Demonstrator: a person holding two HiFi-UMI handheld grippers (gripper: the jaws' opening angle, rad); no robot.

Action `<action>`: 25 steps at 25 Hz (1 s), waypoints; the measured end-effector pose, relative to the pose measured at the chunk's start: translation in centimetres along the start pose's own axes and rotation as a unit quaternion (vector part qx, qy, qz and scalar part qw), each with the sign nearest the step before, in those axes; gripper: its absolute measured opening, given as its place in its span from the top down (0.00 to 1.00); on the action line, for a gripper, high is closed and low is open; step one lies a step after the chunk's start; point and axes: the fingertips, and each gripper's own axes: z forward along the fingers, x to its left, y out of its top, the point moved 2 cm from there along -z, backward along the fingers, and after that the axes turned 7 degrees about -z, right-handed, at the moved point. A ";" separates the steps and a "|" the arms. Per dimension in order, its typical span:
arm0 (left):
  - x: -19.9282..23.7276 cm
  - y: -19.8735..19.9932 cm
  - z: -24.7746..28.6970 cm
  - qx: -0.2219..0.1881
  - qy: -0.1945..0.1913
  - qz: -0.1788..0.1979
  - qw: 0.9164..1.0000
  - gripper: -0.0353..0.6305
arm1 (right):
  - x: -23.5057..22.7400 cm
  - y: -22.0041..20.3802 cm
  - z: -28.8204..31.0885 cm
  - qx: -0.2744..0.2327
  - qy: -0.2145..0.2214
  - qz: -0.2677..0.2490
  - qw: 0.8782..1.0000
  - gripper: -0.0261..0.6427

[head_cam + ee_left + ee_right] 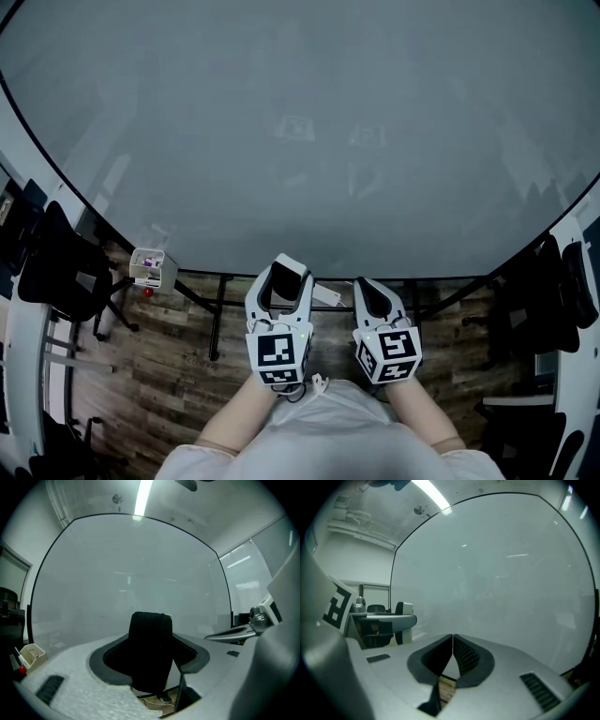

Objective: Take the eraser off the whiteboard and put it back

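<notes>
Before the whiteboard (300,131), the black eraser (150,653) is gripped by the left tongs (280,272) (right tongs (373,289) closed, empty); the return seems due, and flat contact will be needed.

White left tool (284,274), right tool (368,283), white shirt (328,433)

Glossy whiteboard (300,122), felt-like eraser (150,648)

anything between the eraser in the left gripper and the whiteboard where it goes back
Nothing visible does. The eraser, gripped in the left gripper, faces bare whiteboard with open air between; the small box sits off at its lower left.
</notes>
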 end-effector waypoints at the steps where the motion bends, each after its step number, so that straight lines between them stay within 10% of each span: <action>1: -0.1 -0.2 -0.2 0.003 -0.002 0.001 1.000 0.55 | 0.2 0.0 0.0 0.000 0.001 0.000 1.000 0.92; 25: -0.8 0.6 -1.1 -0.005 -0.002 -0.010 1.000 0.55 | 1.2 -0.6 -1.4 0.005 -0.002 0.000 1.000 0.92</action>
